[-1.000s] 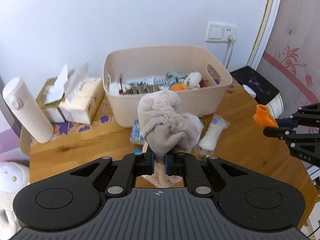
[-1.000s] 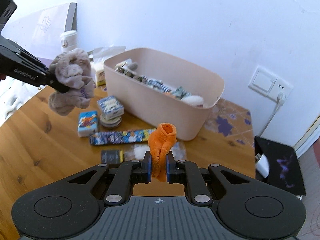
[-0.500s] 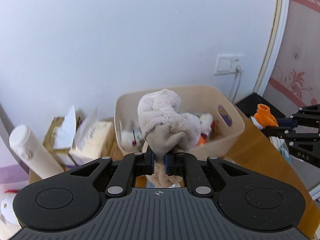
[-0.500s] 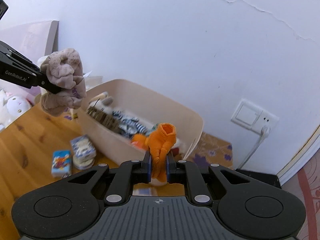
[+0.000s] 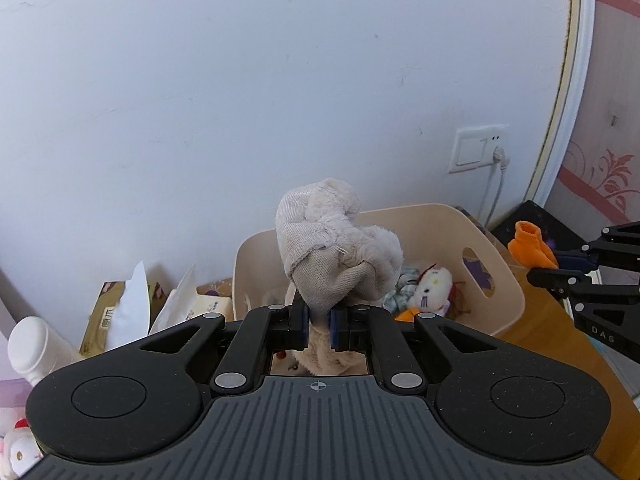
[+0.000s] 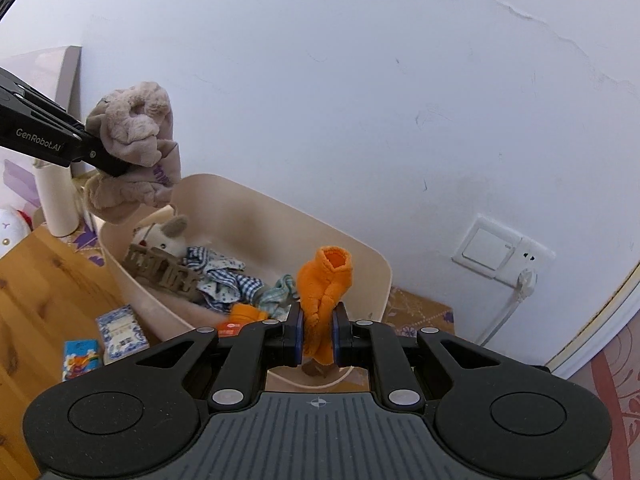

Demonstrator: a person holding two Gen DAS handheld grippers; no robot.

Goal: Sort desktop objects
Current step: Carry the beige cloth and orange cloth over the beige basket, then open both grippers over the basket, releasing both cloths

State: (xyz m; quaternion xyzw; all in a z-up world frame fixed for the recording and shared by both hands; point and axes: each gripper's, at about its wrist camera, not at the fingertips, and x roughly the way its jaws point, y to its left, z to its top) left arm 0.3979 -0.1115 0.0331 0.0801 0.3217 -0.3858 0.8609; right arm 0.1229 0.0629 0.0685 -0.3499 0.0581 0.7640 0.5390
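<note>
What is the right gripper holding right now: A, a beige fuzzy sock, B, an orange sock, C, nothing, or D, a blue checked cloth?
B: the right gripper is shut on the orange sock, held above the beige bin.

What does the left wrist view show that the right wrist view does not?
Only the left wrist view shows the tissue packs. Only the right wrist view shows the small boxes on the wooden table beside the bin. Both show the beige bin, the left gripper shut on the beige sock, the right gripper shut on the orange sock, and the white bottle.
</note>
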